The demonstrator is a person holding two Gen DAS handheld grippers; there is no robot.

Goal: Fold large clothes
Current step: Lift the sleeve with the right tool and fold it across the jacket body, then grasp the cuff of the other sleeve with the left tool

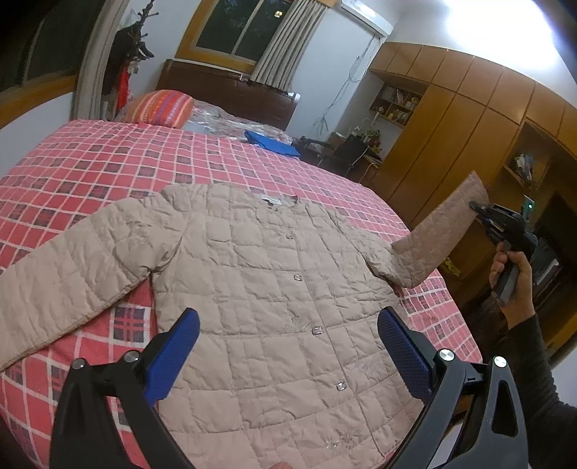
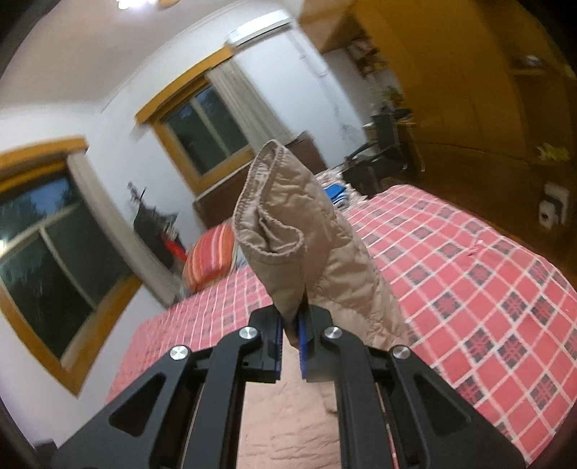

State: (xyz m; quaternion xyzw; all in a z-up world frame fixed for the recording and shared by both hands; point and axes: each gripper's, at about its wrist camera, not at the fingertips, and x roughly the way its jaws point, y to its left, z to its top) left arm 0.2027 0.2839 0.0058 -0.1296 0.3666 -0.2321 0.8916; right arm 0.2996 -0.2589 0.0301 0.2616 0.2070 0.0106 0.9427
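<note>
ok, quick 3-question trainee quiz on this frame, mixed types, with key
1. True or false: the left hand-held gripper is shut on the jacket.
2. What does the right hand-held gripper hold? A) pillow B) sleeve cuff C) hem
3. Fill in: the jacket lies front-up on a red checked ____.

Key: 1 false, it is open above the jacket; 2 B; 3 bedspread.

- We see a bed (image 1: 216,155) under a red checked cover, a striped orange pillow (image 1: 160,108) by its dark headboard (image 1: 223,90).
- Wood-framed windows (image 1: 238,29) show dark outside, with pale curtains (image 1: 285,43) beside them.
- Wooden wardrobes (image 1: 461,119) line one wall.
- An air conditioner (image 1: 366,16) hangs high.
</note>
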